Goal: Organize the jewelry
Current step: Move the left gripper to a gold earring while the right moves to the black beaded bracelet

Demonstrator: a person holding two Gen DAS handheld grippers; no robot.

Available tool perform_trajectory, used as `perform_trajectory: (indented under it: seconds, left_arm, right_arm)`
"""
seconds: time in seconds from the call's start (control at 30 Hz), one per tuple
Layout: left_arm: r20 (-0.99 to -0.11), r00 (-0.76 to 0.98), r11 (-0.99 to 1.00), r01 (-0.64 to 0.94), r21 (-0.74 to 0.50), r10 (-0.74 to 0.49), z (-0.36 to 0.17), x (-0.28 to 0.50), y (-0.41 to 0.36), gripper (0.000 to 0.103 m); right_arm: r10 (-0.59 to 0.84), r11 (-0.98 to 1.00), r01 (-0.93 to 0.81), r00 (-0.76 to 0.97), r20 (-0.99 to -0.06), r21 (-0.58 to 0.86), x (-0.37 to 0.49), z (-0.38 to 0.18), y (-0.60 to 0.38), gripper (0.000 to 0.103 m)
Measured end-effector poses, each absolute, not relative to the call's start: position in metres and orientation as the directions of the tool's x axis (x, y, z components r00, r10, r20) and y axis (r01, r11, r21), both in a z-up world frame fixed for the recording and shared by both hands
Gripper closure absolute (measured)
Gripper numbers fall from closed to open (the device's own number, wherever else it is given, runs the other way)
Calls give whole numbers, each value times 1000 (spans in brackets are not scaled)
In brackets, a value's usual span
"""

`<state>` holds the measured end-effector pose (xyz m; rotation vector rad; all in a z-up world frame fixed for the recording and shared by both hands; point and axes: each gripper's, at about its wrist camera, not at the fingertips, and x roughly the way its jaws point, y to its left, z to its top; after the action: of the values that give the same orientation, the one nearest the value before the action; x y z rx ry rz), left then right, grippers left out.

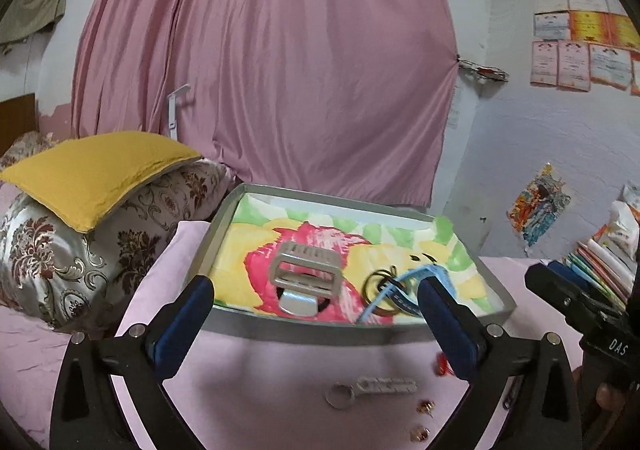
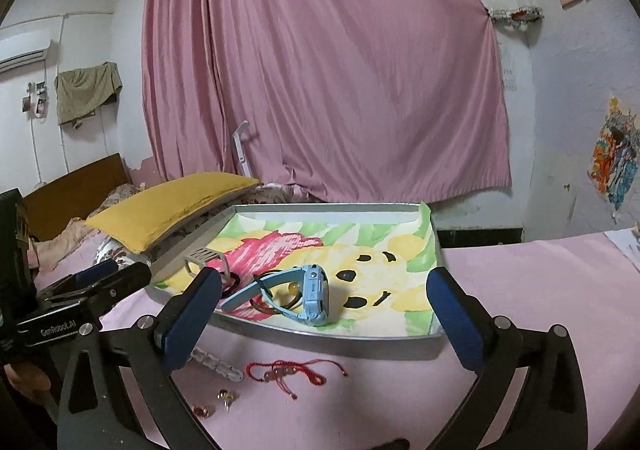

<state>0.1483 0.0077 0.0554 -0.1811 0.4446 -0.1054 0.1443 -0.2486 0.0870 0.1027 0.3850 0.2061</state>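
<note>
Shallow grey cardboard tray (image 2: 437, 250): lining painted pink, yellow, green, with black marks. Plastic wristwatch (image 2: 310, 296): light blue. Knotted cord bracelet (image 2: 294, 370): red, with pink beads. Smooth bed sheet (image 2: 520, 290): pale pink. Flat cushion (image 1: 96, 173): mustard yellow. Pleated curtain (image 2: 320, 69): dusty pink. Padded gripper fingers (image 2: 192, 314): dark blue.

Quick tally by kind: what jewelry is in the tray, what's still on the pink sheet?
In the grey tray:
light blue watch: 1
silver watch band: 1
dark thin bangles: 2 or more

On sheet:
red cord bracelet: 1
white keyring strap: 1
gold earrings: 2

Total: 8 at least
</note>
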Motion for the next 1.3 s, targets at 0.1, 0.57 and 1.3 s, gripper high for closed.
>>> perform_trajectory:
  seconds: [0.1,0.57,1.3]
  left_arm:
    - [-401,905,981,75,-179,-143,56,136,2,1]
    - [-470,857,976,158,-152,-212,45,104,-19,1]
    - [-658,693,956,190,-225,-293,1,113,-31,22]
  right_arm:
    - [205,978,-175,914,-349,118,133,88,-252,2]
    - [164,986,-154,876,-454,59,101,71,-274,2]
    - [178,984,-120,710,-681,131,108,20,-274,14]
